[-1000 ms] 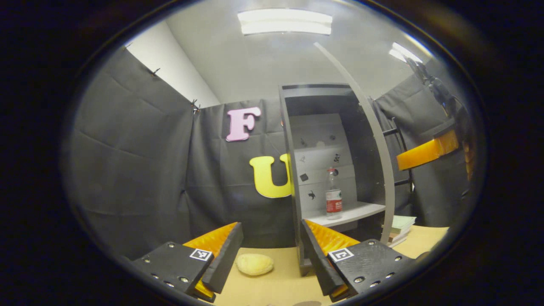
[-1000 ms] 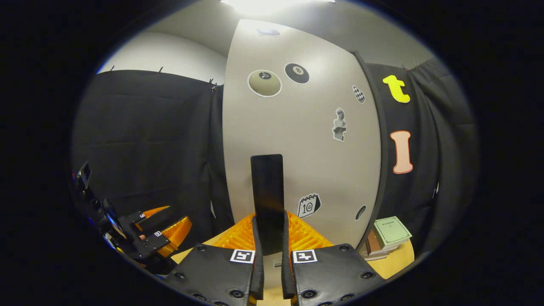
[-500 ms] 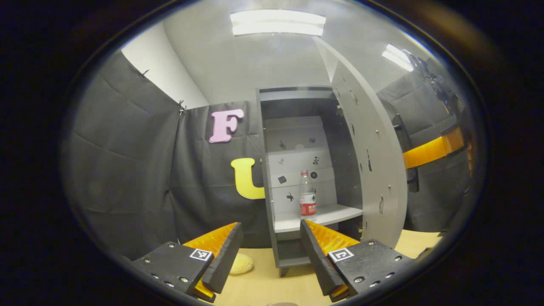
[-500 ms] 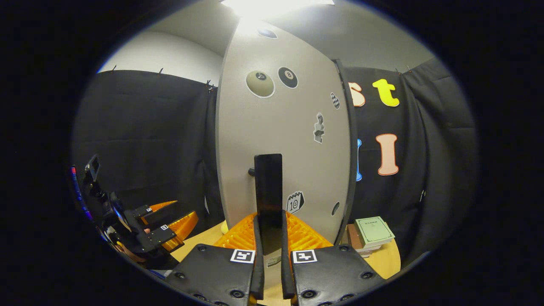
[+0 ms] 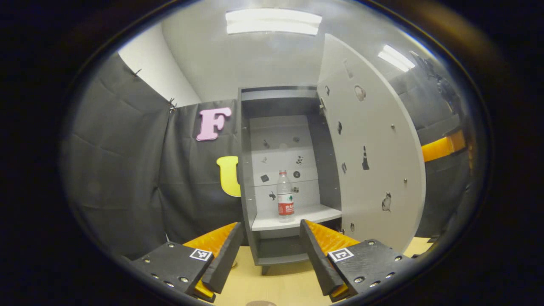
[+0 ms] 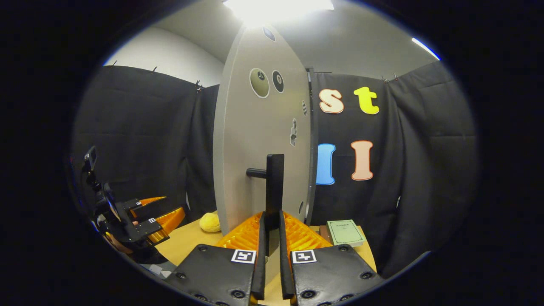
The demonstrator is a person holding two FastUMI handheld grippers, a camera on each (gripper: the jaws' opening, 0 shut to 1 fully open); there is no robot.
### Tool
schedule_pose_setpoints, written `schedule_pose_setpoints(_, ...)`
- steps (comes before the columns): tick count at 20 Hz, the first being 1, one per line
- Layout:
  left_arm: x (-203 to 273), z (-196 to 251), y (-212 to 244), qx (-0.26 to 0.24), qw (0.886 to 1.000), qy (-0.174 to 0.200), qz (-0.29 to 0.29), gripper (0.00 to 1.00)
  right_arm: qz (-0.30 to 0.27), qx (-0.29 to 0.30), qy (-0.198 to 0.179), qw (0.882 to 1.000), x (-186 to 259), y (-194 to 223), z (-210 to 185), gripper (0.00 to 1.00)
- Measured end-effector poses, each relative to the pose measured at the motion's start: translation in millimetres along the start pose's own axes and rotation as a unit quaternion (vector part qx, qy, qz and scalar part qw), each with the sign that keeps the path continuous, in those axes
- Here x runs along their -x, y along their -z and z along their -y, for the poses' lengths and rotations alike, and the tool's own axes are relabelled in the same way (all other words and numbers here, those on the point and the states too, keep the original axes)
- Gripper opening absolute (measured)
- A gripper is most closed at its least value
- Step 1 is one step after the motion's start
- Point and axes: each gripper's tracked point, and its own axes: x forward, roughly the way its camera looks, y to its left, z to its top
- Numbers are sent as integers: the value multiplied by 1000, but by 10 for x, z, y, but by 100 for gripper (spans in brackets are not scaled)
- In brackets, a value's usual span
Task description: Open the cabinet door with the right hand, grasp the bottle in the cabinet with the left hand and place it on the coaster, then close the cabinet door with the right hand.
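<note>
The tall grey cabinet [image 5: 289, 178] stands on the light wooden table [image 5: 276, 284] straight ahead of my left claw, its inside laid bare. Its pale back panel carries small dark stickers, and a white shelf [image 5: 297, 216] crosses it low down.

The wide grey cabinet door [image 5: 374, 157] stands swung out to the right of the opening in the left gripper view, dotted with little stickers. In the right gripper view I see its outer face [image 6: 263, 140], with two round ball stickers near the top, and the black bar handle [image 6: 274, 191] standing off it on a short post.

My right claw [image 6: 269, 250] pinches that handle, both fingers pressed against its lower end. My left claw [image 5: 267, 250] is spread wide and holds nothing, low in front of the cabinet and well short of the shelf; the right gripper view also catches it [image 6: 157, 221] at the far left.

A small stack of books with a pale green cover [image 6: 345, 232] lies on the table right of the door, and a yellow lumpy thing [image 6: 210, 222] lies at the door's left foot.

The clear plastic bottle [image 5: 285, 196] stands upright on the shelf near its middle, with a red cap and a red and white label round its lower half.
</note>
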Motion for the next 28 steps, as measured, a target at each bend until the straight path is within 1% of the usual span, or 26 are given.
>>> schedule_pose_setpoints(3, 50, 89, 6, -5, 1000, -2, -6, 81, 4, 8, 23, 1000, 14, -21, 210, 17)
schedule_pose_setpoints(4, 50, 116, -2, -6, 1000, -2, -7, 81, 5, 7, 32, 999, -4, -16, 279, 14)
schedule_pose_setpoints(5, 53, 144, -9, -6, 1000, -2, -8, 81, 6, 7, 43, 999, 0, -12, 371, 14)
schedule_pose_setpoints(6, 44, 169, -25, -6, 1000, -1, -9, 83, 7, 8, 54, 998, 22, -9, 469, 17)
schedule_pose_setpoints(7, 58, 191, -47, -7, 1000, -1, -8, 81, 8, 4, 52, 999, 57, -7, 535, 17)
schedule_pose_setpoints(8, 47, 211, -65, -10, 1000, -1, -8, 82, 6, -5, 44, 999, 78, 22, 554, 9)
schedule_pose_setpoints(9, 51, 254, -89, -13, 1000, 0, -6, 82, 6, -14, 37, 999, 95, 30, 526, 12)
schedule_pose_setpoints(10, 44, 299, -114, -16, 1000, 2, -5, 81, 7, -20, 26, 999, 124, 33, 485, 10)
schedule_pose_setpoints(11, 39, 349, -139, -17, 1000, 4, -3, 81, 7, -19, 29, 999, 186, 16, 484, 19)
schedule_pose_setpoints(13, 5, 446, -200, -18, 1000, 10, 2, 81, 16, -8, 38, 999, 357, -12, 519, 19)
schedule_pose_setpoints(15, -37, 559, -281, -18, 1000, 17, 6, 81, 25, -10, 45, 999, 528, -21, 556, 19)
schedule_pose_setpoints(16, -75, 619, -315, -17, 1000, 22, 6, 81, 28, -7, 52, 998, 585, -29, 629, 29)
schedule_pose_setpoints(17, -121, 662, -351, -14, 1000, 27, 6, 83, 30, -3, 66, 997, 612, -31, 732, 35)
schedule_pose_setpoints(18, -178, 696, -388, -12, 999, 31, 7, 82, 33, 2, 79, 996, 650, -13, 811, 58)
schedule_pose_setpoints(19, -238, 709, -395, -9, 999, 35, 6, 83, 33, 4, 95, 995, 652, 11, 902, 72)
schedule_pose_setpoints(20, -304, 706, -403, -7, 999, 37, 4, 82, 32, 4, 109, 994, 693, 58, 953, 85)
schedule_pose_setpoints(21, -391, 694, -416, -4, 999, 38, 2, 83, 31, 4, 122, 992, 706, 69, 1018, 99)
schedule_pose_setpoints(23, -596, 644, -466, -1, 999, 34, 3, 83, 28, 5, 148, 989, 758, 113, 1159, 99)
schedule_pose_setpoints(24, -710, 600, -505, -2, 1000, 31, 5, 81, 26, 5, 163, 986, 777, 126, 1231, 99)
schedule_pose_setpoints(25, -833, 566, -533, -5, 1000, 28, 8, 81, 24, 1, 178, 984, 793, 163, 1301, 99)
schedule_pose_setpoints(27, -1126, 518, -591, -11, 999, 30, 12, 83, 23, -17, 206, 978, 832, 199, 1413, 99)
schedule_pose_setpoints(28, -1270, 500, -583, -11, 999, 32, 12, 81, 23, -27, 215, 976, 845, 212, 1445, 97)
